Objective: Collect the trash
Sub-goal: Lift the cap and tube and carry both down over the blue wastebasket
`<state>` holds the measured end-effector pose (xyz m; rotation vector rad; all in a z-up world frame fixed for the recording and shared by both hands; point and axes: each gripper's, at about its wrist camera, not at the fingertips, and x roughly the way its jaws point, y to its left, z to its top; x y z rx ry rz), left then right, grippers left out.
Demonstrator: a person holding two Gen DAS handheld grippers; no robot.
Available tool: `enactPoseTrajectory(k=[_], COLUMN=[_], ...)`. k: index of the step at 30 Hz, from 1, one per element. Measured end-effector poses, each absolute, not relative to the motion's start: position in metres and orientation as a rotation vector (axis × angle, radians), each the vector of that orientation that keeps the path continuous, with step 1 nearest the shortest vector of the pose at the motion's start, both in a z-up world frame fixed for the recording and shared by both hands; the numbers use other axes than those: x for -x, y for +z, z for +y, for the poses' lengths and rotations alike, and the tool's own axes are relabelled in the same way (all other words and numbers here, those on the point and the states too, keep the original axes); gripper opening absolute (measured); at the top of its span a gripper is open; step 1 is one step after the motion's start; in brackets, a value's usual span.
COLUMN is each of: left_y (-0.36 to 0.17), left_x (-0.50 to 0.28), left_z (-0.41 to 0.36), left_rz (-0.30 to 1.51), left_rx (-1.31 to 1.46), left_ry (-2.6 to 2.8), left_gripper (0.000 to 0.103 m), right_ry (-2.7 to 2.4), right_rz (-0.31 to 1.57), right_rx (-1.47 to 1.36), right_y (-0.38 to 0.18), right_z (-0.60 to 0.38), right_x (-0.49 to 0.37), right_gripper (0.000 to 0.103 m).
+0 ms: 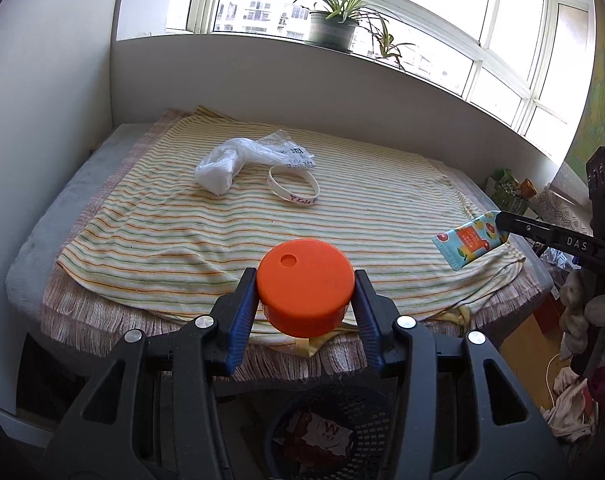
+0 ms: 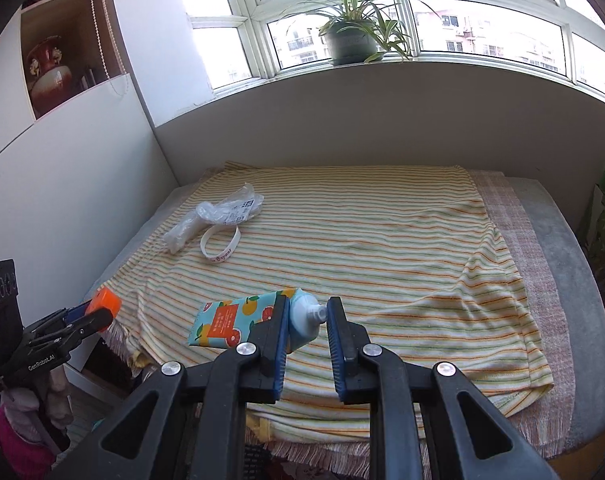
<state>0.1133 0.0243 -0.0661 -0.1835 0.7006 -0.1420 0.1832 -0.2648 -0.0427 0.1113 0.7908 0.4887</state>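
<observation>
My left gripper [image 1: 305, 292] is shut on an orange round lid [image 1: 304, 286], held above the near edge of the striped blanket [image 1: 374, 208]; it shows small at the left of the right wrist view [image 2: 102, 308]. My right gripper [image 2: 308, 318] is shut on a light-blue tube with an orange-fruit print [image 2: 238, 320], gripped near its white neck; the tube [image 1: 468, 242] hangs at the right in the left wrist view. A crumpled clear plastic bag [image 1: 238, 160] [image 2: 218, 216] and a white wristband [image 1: 293, 184] [image 2: 221, 246] lie on the blanket.
A dark mesh waste basket [image 1: 330, 428] with paper inside stands on the floor below the left gripper. The bed fills the space under a window sill with a potted plant [image 2: 348, 40]. Clutter and cloth lie at the right of the bed [image 1: 574, 396]. Wall shelves are at left [image 2: 58, 64].
</observation>
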Motion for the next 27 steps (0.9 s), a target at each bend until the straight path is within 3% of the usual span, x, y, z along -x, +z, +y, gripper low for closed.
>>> enactPoseTrajectory(k=[13, 27], left_y=[-0.083, -0.144], left_x=[-0.063, -0.037], left_z=[0.003, -0.03], left_rz=[0.73, 0.869], left_rx=[0.181, 0.176], left_ry=[-0.186, -0.245], left_gripper=[0.047, 0.047], right_ry=[0.51, 0.511], right_rz=[0.819, 0.925], right_rx=[-0.118, -0.126], right_y=[-0.059, -0.114], right_z=[-0.282, -0.293], right_x=[-0.113, -0.065], right_gripper=[0.017, 0.017])
